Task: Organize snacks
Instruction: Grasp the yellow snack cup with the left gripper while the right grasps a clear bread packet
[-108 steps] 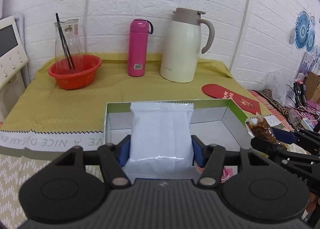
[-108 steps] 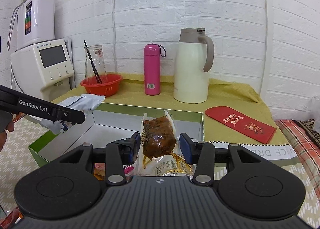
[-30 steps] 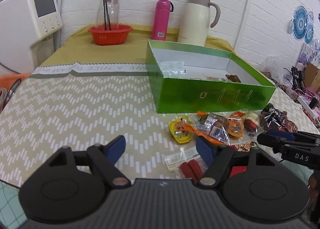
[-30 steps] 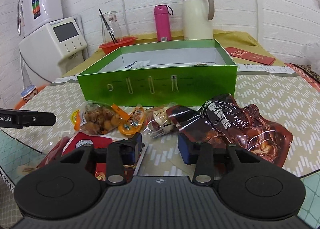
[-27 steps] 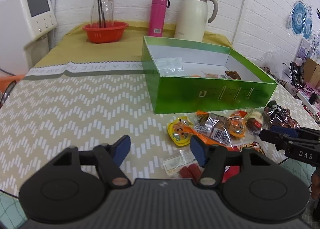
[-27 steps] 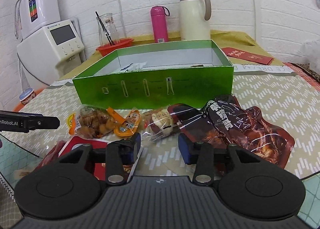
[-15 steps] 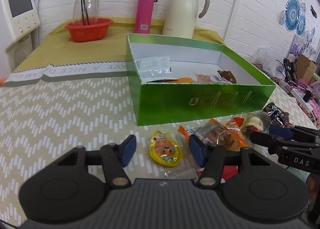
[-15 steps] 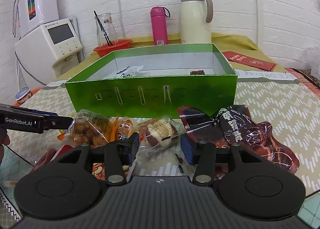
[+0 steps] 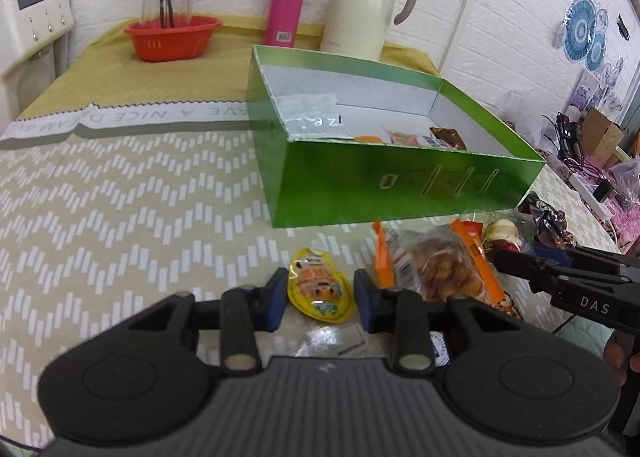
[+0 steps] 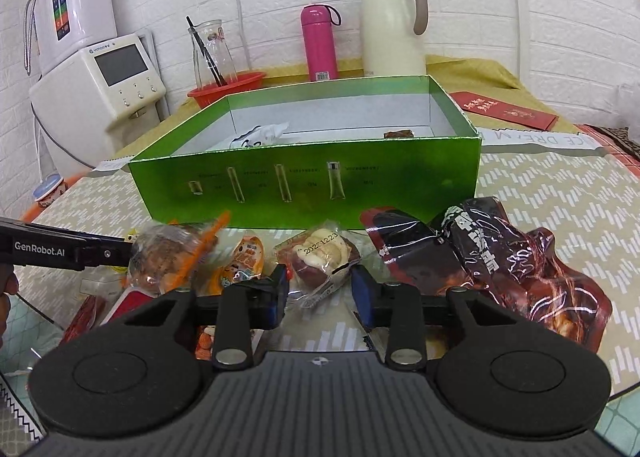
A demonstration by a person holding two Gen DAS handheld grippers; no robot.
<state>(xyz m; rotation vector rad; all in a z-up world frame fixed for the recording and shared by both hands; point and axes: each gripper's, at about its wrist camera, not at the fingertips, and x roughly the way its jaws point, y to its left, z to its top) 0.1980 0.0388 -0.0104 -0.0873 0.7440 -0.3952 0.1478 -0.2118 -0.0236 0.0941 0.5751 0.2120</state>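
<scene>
Between our left tool's [image 9: 320, 299] closing pads sits a yellow pouch [image 9: 320, 291], the right tool's [image 10: 320, 291] a wrapped cake [image 10: 320, 253]; neither visibly gripped, both slippery wrappers may squirt free.

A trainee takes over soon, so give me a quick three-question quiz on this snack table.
1. Which snack lies between the pads of the left gripper? A dark pouch; B yellow packet; C red envelope.
2. True or false: the green box is empty.
3. What stands just right of the pink bottle, behind the box?
Key: 1 B; the jaws have just been closing around it. 2 False; several packets lie inside. 3 The cream jug.
</scene>
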